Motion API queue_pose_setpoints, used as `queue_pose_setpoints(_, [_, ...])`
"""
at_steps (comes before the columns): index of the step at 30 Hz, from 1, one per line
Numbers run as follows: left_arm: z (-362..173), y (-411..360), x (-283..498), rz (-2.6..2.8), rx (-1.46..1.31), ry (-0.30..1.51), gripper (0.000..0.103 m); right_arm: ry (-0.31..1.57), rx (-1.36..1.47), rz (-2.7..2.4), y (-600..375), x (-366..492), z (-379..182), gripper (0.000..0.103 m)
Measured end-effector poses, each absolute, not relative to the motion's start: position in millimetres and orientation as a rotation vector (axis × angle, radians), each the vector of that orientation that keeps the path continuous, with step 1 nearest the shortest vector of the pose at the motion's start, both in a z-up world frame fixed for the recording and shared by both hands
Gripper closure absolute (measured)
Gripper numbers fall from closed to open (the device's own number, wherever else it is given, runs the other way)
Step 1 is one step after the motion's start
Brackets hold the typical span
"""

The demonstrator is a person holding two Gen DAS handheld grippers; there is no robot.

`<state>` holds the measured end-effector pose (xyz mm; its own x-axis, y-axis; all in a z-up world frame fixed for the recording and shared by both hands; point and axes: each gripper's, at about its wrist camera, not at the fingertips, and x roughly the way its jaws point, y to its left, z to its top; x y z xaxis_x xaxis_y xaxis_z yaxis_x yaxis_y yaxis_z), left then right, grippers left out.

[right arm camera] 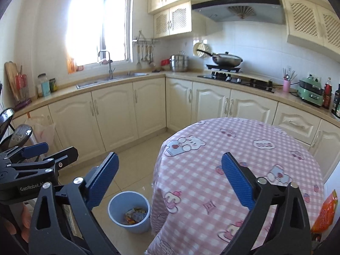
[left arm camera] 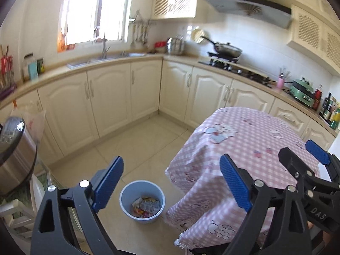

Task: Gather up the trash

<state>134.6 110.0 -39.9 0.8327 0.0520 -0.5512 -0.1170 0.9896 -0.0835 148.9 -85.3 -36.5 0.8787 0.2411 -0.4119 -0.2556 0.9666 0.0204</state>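
A light blue bin (left arm camera: 125, 193) (right arm camera: 119, 201) stands on the tiled floor by the round table. Crumpled wrappers (left arm camera: 146, 207) (right arm camera: 135, 214) lie in its bottom. My left gripper (left arm camera: 172, 163) hangs high above the bin and the table's edge, open, with nothing between its blue pads. My right gripper (right arm camera: 170, 159) is also open and empty, over the table's left edge. Each gripper shows in the other's view: the right one (left arm camera: 297, 148) at the far right, the left one (right arm camera: 57, 148) at the far left. The pink checked cloth (left arm camera: 255, 131) (right arm camera: 201, 170) shows no loose items on top.
Cream cabinets and a counter wrap the far walls, with a sink (right arm camera: 110, 79) and a stove with a pan (right arm camera: 227, 60). A steel cooker (left arm camera: 17, 155) stands at the left. A plastic bag (left arm camera: 35, 123) hangs on a cabinet. An orange packet (right arm camera: 325, 212) sits at the right edge.
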Motion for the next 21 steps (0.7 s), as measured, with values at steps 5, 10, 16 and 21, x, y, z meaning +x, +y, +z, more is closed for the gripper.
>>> queue_pose_setpoints(5, [-19.5,79.3,101.8,0.053,-0.071,0.515,0.012,0.351,-0.023,0.224,-108.3,114.1,-21.3,0.008])
queue_pose_setpoints(10, [-2.2,57.0,70.7,0.035,-0.045,0.437,0.008,0.279,-0.038,0.175,-125.2,85.0,-10.6,0.008])
queue_pose_setpoints(16, [9.8,41.1,37.0,0.022,-0.037,0.377,0.006,0.232,-0.029,0.146,-138.3,53.6,0.0,0.008])
queue_pose_setpoints(21, [23.6,31.2,8.8,0.023,-0.029,0.307,0.006,0.196,-0.023,0.127,-147.1,30.3,7.4,0.008])
